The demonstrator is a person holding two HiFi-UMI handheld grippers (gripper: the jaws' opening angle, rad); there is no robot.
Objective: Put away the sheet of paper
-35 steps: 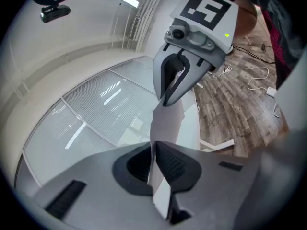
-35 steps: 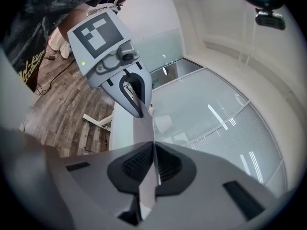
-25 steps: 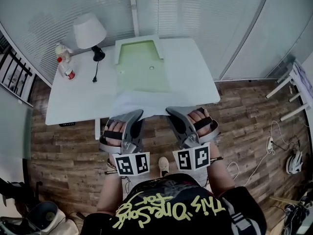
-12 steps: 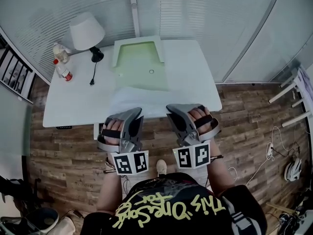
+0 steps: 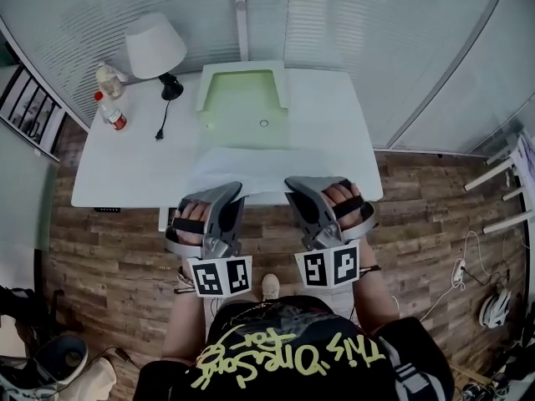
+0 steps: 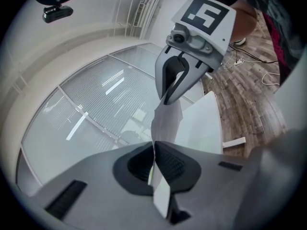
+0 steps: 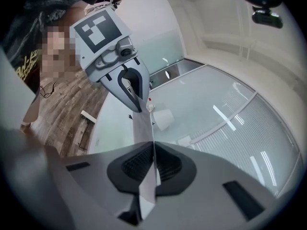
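A white sheet of paper (image 5: 251,167) spreads over the front part of the white table (image 5: 125,170), and both grippers hold its near edge. My left gripper (image 5: 234,194) is shut on the sheet's left part, and the paper (image 6: 166,123) runs edge-on out of its jaws (image 6: 154,163). My right gripper (image 5: 292,187) is shut on the right part, with the paper (image 7: 142,128) pinched between its pads (image 7: 153,164). Each gripper view shows the other gripper at the far end of the sheet. Behind the sheet a pale green folder (image 5: 242,107) lies open on the table.
A white lamp (image 5: 153,44) with a black base and cord stands at the table's back left, with two bottles (image 5: 110,98) beside it. Glass walls with blinds close in the back. Wooden floor surrounds the table, and cables (image 5: 456,274) lie at the right.
Both grippers have shifted a little across the table's front edge with the sheet still pinched. The sheet now lies wider and flatter over the table's front part.
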